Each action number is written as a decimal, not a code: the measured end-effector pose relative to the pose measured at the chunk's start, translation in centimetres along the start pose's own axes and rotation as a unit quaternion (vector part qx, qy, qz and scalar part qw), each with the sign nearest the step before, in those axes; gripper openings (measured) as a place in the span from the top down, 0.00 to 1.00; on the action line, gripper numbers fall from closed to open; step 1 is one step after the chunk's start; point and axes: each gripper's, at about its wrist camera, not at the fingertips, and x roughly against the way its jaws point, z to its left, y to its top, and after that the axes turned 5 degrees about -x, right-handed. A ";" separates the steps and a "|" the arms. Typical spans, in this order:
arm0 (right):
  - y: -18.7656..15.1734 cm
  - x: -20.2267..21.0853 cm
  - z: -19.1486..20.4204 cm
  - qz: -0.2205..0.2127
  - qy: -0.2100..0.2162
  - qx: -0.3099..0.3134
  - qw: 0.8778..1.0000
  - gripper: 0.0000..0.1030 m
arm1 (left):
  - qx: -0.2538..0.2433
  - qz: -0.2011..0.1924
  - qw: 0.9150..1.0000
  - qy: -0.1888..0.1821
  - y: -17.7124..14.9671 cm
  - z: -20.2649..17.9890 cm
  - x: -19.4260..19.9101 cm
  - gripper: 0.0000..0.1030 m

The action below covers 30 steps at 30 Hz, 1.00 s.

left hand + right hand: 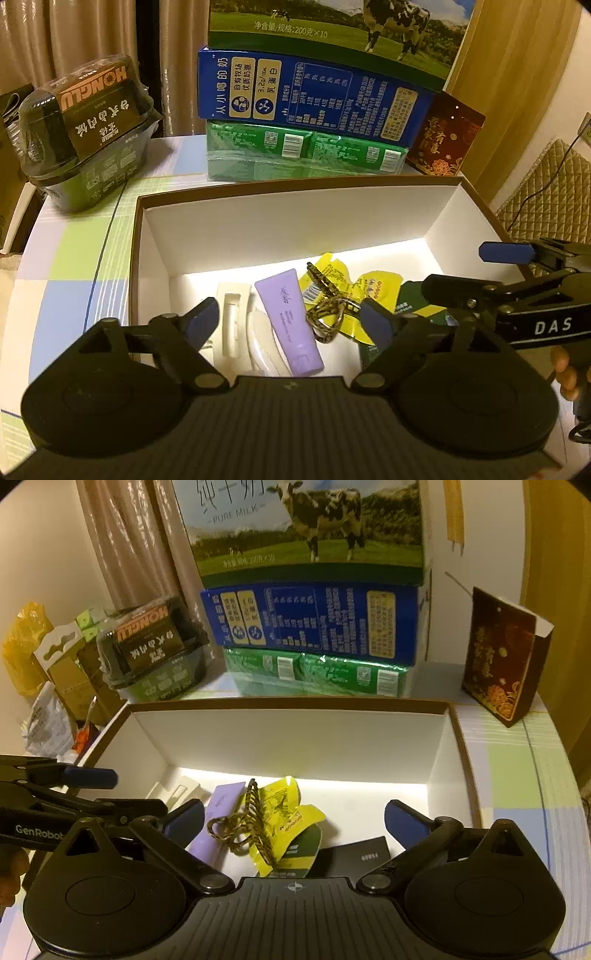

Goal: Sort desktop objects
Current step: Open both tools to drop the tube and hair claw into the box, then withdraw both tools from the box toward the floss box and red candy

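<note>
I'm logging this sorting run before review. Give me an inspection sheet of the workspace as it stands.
Surface: checked tablecloth, pale blue and green.
Job's things: open white box holds a purple tube, a white clip, a patterned hair claw, yellow sachets, a black card.
Clutter: stacked milk cartons, a black food tub, a dark red gift box.
Grippers: left gripper and right gripper open over the box, nothing held.
Cables: one by the quilted cushion.
Surroundings: curtains, bags at left.

Both wrist views look steeply, closely into one white box [295, 221].
</note>
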 end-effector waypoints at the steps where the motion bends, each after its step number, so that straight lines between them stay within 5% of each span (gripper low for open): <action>1: -0.1 0.4 0.0 -0.001 -0.002 0.001 1.000 0.02 | 0.002 -0.001 1.000 0.002 -0.1 -0.1 0.3 0.16; 11: -1.9 3.7 0.5 0.004 -0.014 0.004 1.000 0.02 | -0.003 -0.030 0.999 0.030 -1.4 -1.0 3.9 0.05; 30: -5.6 9.9 3.3 -0.022 -0.034 0.018 0.999 0.02 | -0.003 -0.059 0.997 0.055 -4.3 -3.4 10.6 0.01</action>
